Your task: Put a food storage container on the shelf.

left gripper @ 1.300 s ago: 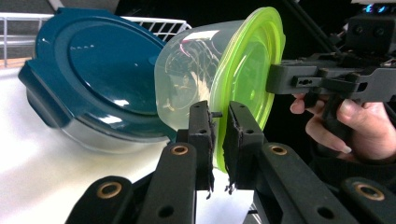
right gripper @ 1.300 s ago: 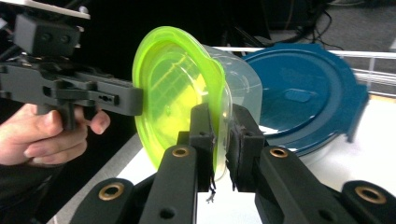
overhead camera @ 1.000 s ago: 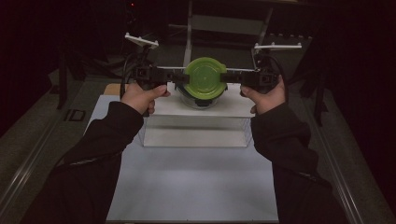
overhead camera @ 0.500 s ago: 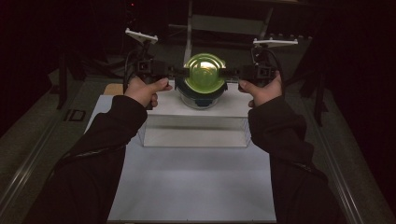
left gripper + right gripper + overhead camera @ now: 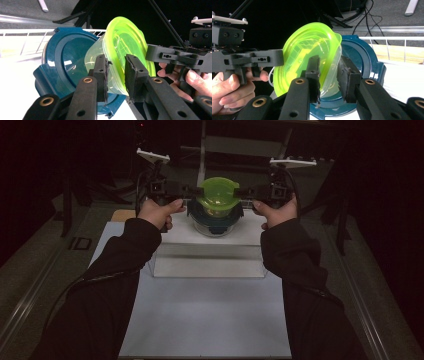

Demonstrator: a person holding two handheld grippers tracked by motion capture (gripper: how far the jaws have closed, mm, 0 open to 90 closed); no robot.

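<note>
A clear tub with a lime-green lid (image 5: 217, 194) hangs tilted between my two grippers, its lid facing the person. The left gripper (image 5: 192, 190) is shut on the tub's left rim (image 5: 117, 82). From the other side the right gripper (image 5: 243, 193) is shut on the rim (image 5: 329, 75). Just below stands a glass bowl with a dark blue lid (image 5: 215, 218) on a white raised block (image 5: 210, 245). That blue lid (image 5: 67, 60) (image 5: 362, 60) lies behind the green tub (image 5: 125, 42) (image 5: 307, 45) in both gripper views.
The block sits at the far end of a pale mat (image 5: 210, 320). A white wire rack (image 5: 397, 50) and a wooden board (image 5: 122, 215) lie beyond the block. Dark stands and cables crowd the floor behind.
The green-lidded tub rested flat on the blue-lidded bowl a second ago. Both grippers have since lifted it and tipped it up on edge.
</note>
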